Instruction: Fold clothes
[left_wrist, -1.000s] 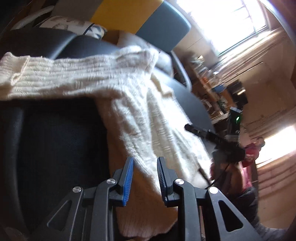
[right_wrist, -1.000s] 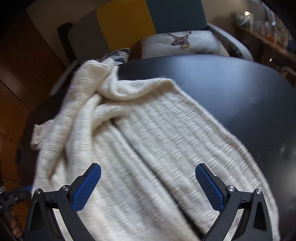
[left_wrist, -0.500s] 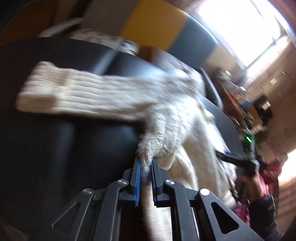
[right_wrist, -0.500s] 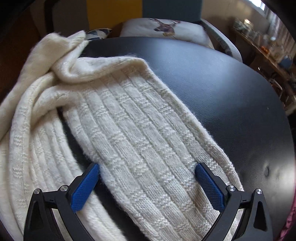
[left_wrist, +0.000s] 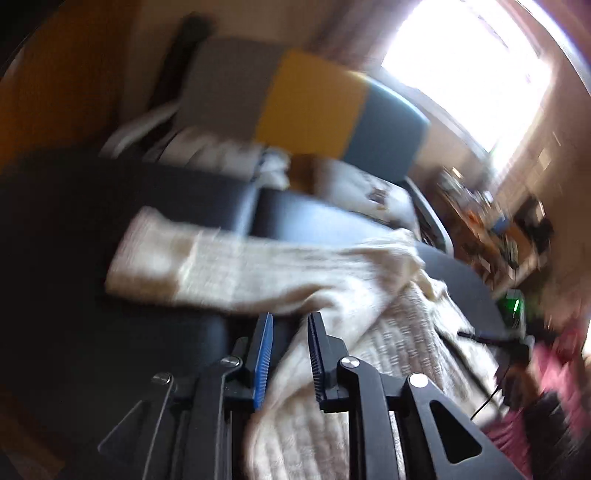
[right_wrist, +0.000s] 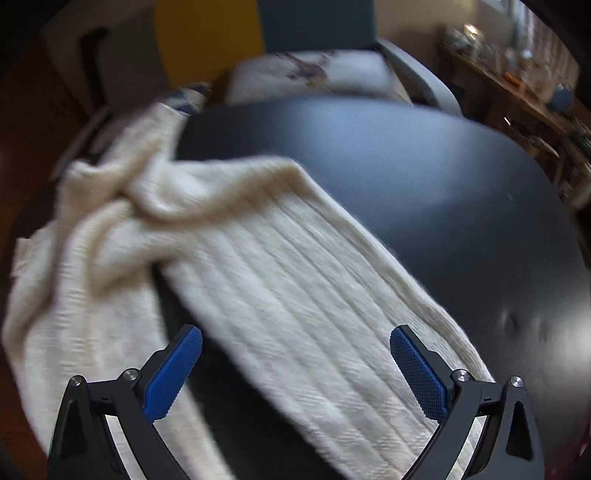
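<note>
A cream knitted sweater (left_wrist: 369, 332) lies spread on a round black table (left_wrist: 92, 332). One sleeve (left_wrist: 207, 269) stretches out to the left in the left wrist view. My left gripper (left_wrist: 290, 354) is slightly open, its jaws apart, with the sweater's edge just beyond and under the right finger. In the right wrist view the sweater's other sleeve (right_wrist: 306, 288) runs diagonally between the wide-open fingers of my right gripper (right_wrist: 295, 365), which hovers above it and holds nothing. Both views are motion-blurred.
A chair with grey, yellow and blue back panels (left_wrist: 314, 107) and white cushions (right_wrist: 314, 74) stands behind the table. A cluttered shelf (right_wrist: 524, 85) is at the right. The other gripper and a person's hand (left_wrist: 517, 354) show at the right in the left wrist view.
My left gripper had closed on the sweater's edge and pulled it; now its jaws stand apart and the cloth is released. The right gripper stayed open and shifted over the sleeve.
</note>
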